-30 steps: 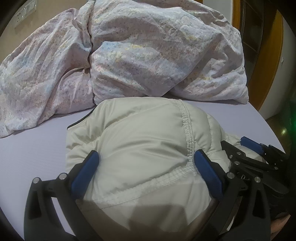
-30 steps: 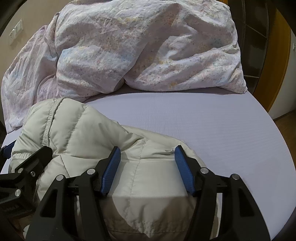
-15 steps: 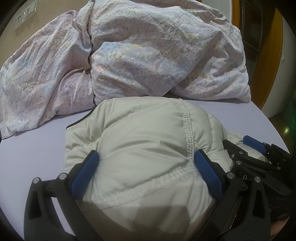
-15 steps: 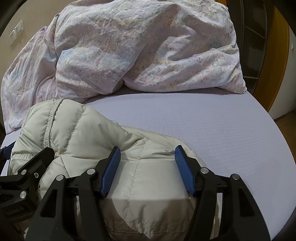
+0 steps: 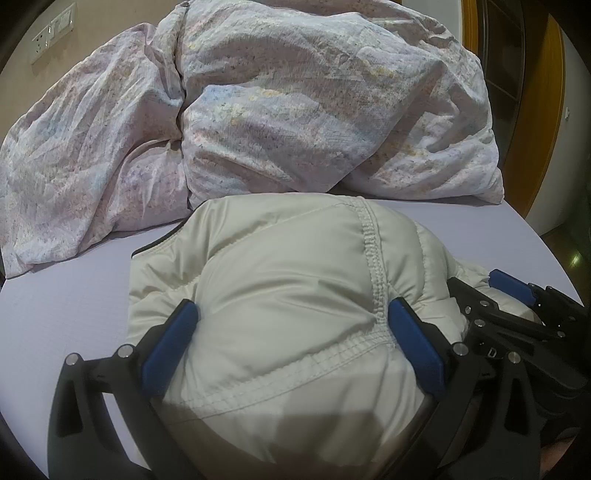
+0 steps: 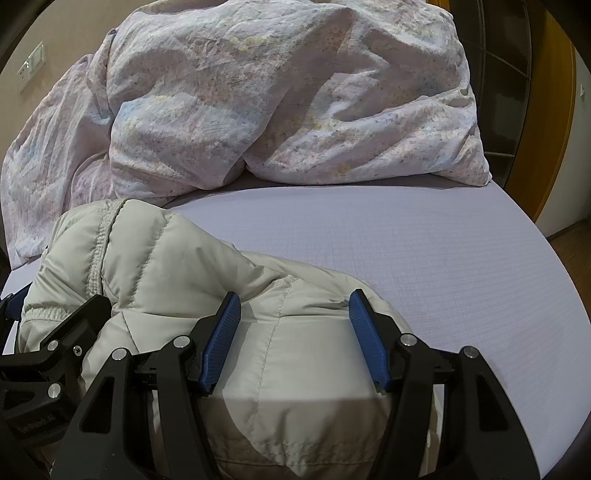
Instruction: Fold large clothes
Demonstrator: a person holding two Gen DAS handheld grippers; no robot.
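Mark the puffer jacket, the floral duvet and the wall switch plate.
puffer jacket (image 5: 288, 288): left wrist view, on the puffy panel between the blue pads.
floral duvet (image 6: 258, 103): right wrist view, middle of the heap.
wall switch plate (image 5: 53, 31): left wrist view, its face.

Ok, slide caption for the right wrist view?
Right gripper open astride a bundled cream puffer jacket on a lavender bed sheet.

One puffy cream quilted down jacket lies bundled on one bed with a pale lilac sheet. One crumpled floral duvet in pink and blue tones is heaped at the far end. Two black grippers with blue pads are in view: the left gripper and the right gripper, each with two jaws. One white wall switch plate is mounted on the wall.
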